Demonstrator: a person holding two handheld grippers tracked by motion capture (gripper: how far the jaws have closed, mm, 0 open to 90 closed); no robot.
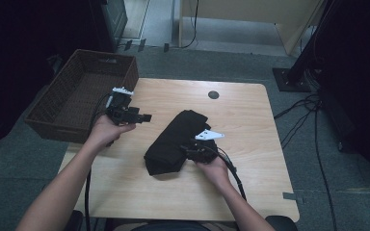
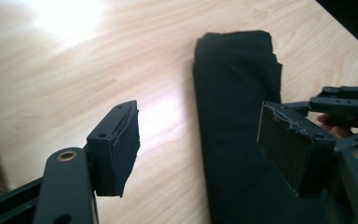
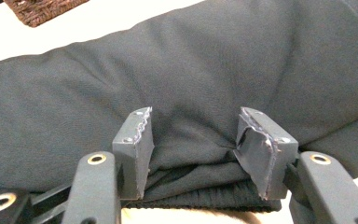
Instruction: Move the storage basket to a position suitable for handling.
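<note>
The left gripper is held above the tabletop near its left edge, beside the wicker basket, with the forearm angled in from the near left corner; its jaws are spread wide and hold nothing. The right gripper is laid low against the near end of the folded black cloth, which lies mid-tabletop. Its jaws are partly closed, pinching a fold of the cloth. No legible writing is observed.
</note>
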